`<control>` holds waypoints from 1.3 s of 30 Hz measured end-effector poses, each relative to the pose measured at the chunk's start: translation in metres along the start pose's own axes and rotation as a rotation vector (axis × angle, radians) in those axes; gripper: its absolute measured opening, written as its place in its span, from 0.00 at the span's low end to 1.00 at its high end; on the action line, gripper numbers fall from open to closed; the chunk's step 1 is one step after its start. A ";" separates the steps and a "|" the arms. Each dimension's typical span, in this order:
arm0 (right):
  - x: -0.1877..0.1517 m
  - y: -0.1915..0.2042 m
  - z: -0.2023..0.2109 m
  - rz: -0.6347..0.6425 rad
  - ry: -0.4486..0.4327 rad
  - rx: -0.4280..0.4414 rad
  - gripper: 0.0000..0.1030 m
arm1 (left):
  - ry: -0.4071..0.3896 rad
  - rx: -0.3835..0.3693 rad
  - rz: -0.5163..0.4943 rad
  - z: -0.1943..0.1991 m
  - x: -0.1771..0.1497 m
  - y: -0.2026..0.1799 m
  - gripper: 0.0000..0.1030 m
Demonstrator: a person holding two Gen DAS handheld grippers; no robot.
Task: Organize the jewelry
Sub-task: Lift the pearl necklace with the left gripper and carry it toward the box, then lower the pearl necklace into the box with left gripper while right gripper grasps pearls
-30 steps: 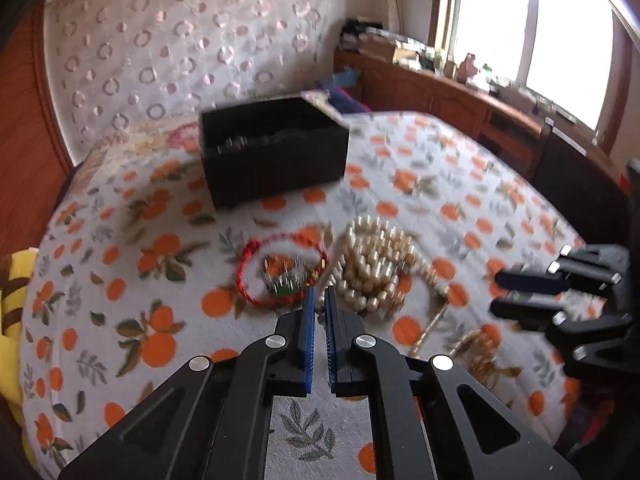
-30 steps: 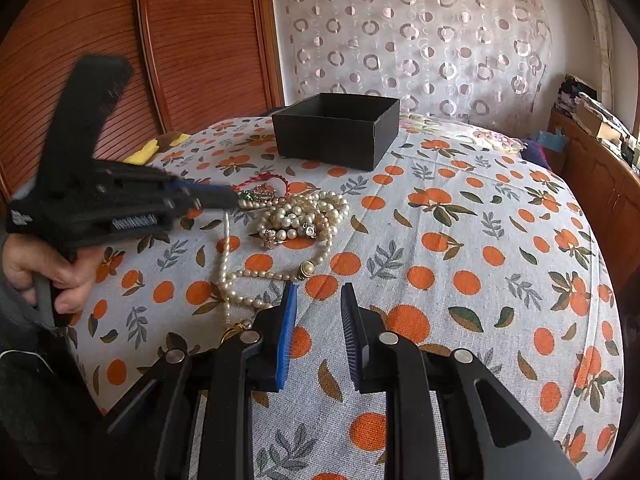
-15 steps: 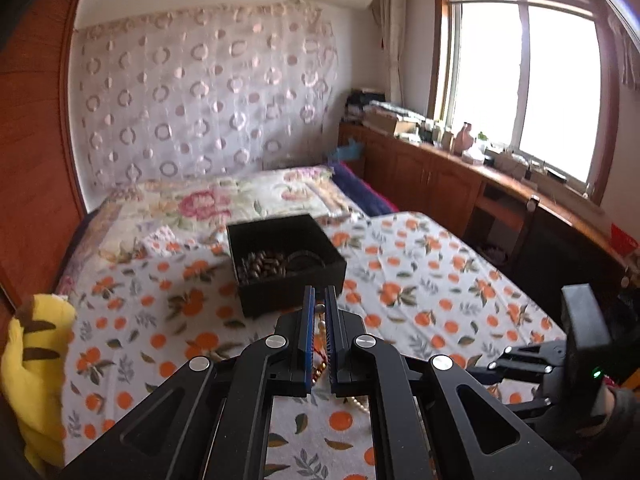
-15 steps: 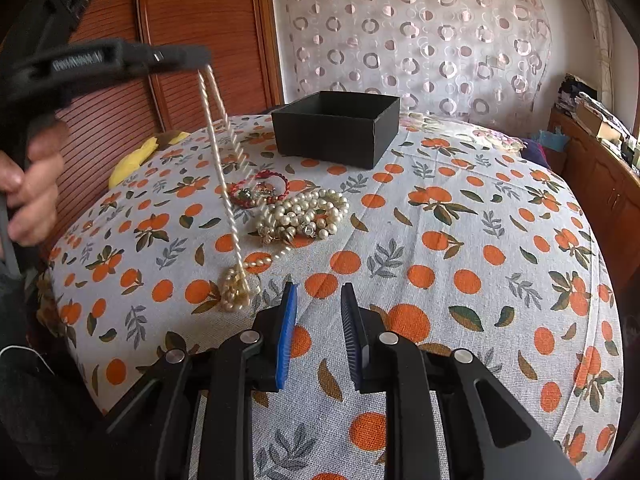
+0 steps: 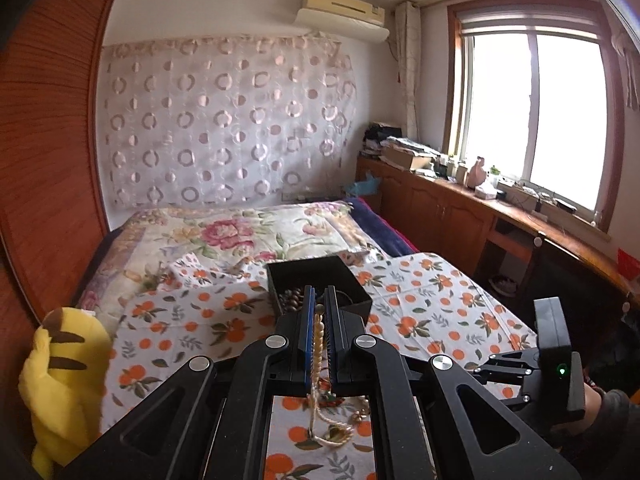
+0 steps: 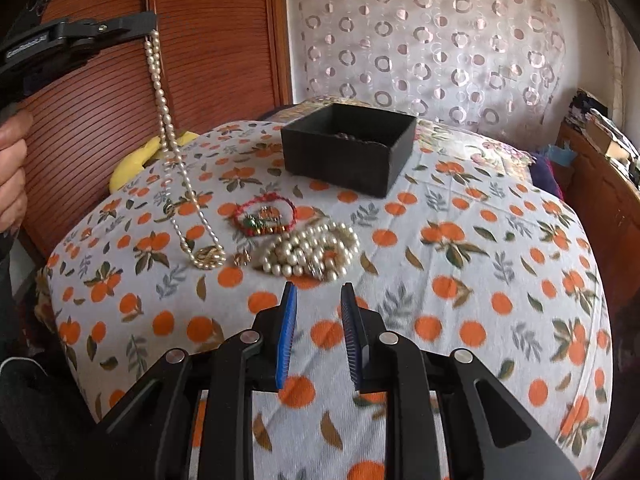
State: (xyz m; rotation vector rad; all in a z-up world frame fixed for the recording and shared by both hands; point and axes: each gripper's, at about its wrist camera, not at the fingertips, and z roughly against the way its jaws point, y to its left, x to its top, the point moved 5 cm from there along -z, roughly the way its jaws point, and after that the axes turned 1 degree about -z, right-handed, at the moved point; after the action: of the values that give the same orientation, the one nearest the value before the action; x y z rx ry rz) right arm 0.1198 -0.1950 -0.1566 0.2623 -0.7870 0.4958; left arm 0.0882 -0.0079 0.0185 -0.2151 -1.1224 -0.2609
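Note:
My left gripper (image 5: 319,294) is shut on a thin pearl necklace (image 5: 318,344), which hangs down between its blue pads. In the right wrist view that left gripper (image 6: 150,24) is raised at the upper left and the pearl necklace (image 6: 170,148) dangles from it, its gold pendant end still on the cloth. A black box (image 6: 347,147) with dark beads inside sits at the far side. A red cord bracelet (image 6: 265,216) and a heap of large pearls (image 6: 310,251) lie in front of the box. My right gripper (image 6: 318,304) is open, empty, just short of the pearl heap.
An orange-print cloth (image 6: 460,280) covers the bed. A yellow plush toy (image 5: 60,384) lies at the left edge by the wooden wardrobe (image 5: 44,140). A small gold earring (image 6: 242,258) rests beside the pearl heap. Wooden cabinets (image 5: 440,212) run under the window at the right.
My left gripper has risen, lifting the thin pearl necklace off the cloth until only its pendant end rests there. The right gripper has barely shifted and stays open.

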 end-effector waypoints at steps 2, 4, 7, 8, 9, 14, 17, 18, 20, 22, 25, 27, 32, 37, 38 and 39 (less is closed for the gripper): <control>0.005 0.002 -0.006 0.008 0.009 0.008 0.24 | -0.005 0.008 0.001 0.002 0.001 0.004 0.04; 0.010 0.005 -0.013 0.016 0.021 0.020 0.24 | -0.009 0.018 0.004 0.004 0.003 0.009 0.04; 0.016 0.010 -0.023 0.034 0.040 0.032 0.24 | -0.014 0.027 0.014 0.005 0.004 0.015 0.04; 0.017 0.012 -0.027 0.036 0.047 0.033 0.24 | -0.016 0.028 0.017 0.005 0.005 0.017 0.04; 0.019 0.013 -0.030 0.040 0.051 0.033 0.24 | -0.018 0.029 0.017 0.006 0.006 0.018 0.04; 0.026 0.018 -0.044 0.038 0.073 0.056 0.28 | -0.033 0.039 0.007 0.007 0.014 0.020 0.04; 0.029 0.021 -0.053 0.068 0.084 0.037 0.36 | -0.035 0.048 0.004 0.006 0.017 0.022 0.04; 0.029 0.021 -0.057 0.081 0.095 0.022 0.36 | -0.035 0.050 0.003 0.006 0.017 0.023 0.04; 0.028 0.021 -0.063 0.105 0.114 -0.021 0.37 | -0.034 0.053 0.002 0.005 0.018 0.022 0.04; 0.028 0.020 -0.068 0.108 0.129 -0.020 0.39 | -0.034 0.055 0.000 0.004 0.019 0.023 0.04; 0.029 0.019 -0.072 0.108 0.135 -0.012 0.39 | -0.033 0.058 0.000 0.002 0.020 0.024 0.04; 0.029 0.016 -0.072 0.098 0.136 -0.001 0.35 | -0.033 0.058 -0.001 0.002 0.020 0.024 0.04; 0.033 0.012 -0.062 0.085 0.100 0.004 0.08 | -0.030 0.059 -0.003 0.001 0.020 0.025 0.04; 0.043 0.008 -0.048 0.080 0.057 -0.003 0.08 | -0.028 0.064 -0.003 -0.001 0.021 0.029 0.04; 0.046 0.007 -0.045 0.077 0.046 -0.004 0.08 | -0.029 0.067 -0.003 -0.002 0.023 0.031 0.04; 0.050 0.004 -0.039 0.070 0.030 -0.003 0.08 | -0.029 0.069 -0.002 -0.003 0.024 0.034 0.04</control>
State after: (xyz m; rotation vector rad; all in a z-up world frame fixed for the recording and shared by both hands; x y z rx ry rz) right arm 0.1713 -0.1592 -0.1462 0.2249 -0.7696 0.5631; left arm 0.1113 0.0206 0.0381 -0.1569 -1.1580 -0.2210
